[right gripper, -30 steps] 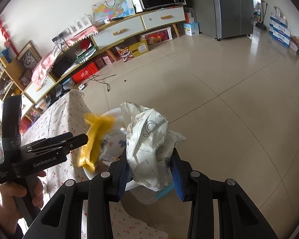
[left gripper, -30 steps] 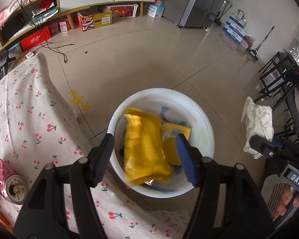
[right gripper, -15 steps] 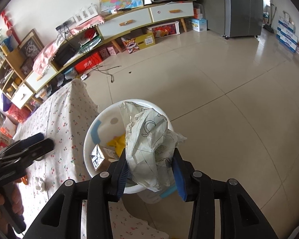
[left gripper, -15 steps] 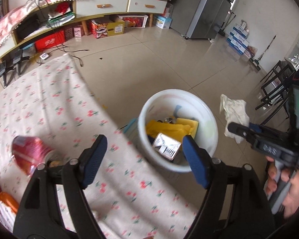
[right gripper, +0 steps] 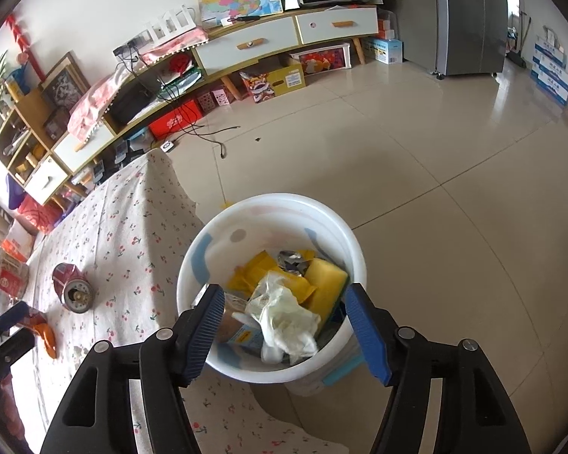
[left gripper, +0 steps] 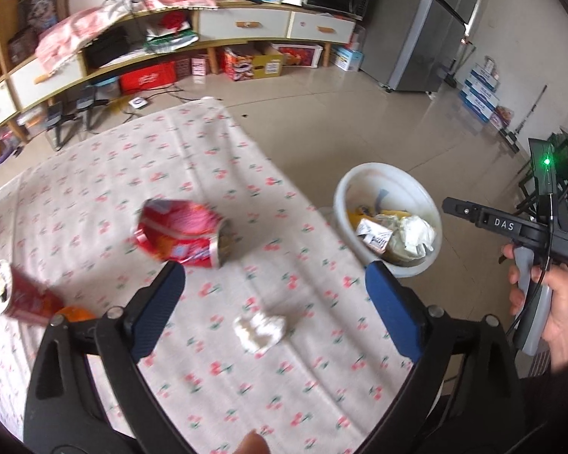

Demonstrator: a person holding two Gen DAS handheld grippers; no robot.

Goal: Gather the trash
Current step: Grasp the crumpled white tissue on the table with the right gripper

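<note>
Table under a cherry-print cloth (left gripper: 216, 174), tiled floor beyond; left gripper (left gripper: 272, 304) hangs over the cloth, jaws opening, nothing between them; just ahead a white crumpled tissue (left gripper: 260, 330) lies on the cloth; farther on a crushed red can (left gripper: 181, 236) on its side, a second red can (left gripper: 15, 295) at the left edge; right gripper (right gripper: 284, 325) above the white bucket (right gripper: 272, 212) on the floor beside the table, jaws opening, empty; crumpled paper (right gripper: 284, 317) lies inside among yellow packets.

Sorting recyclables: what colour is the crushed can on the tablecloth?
Red; the crushed can shows best in the left wrist view.
</note>
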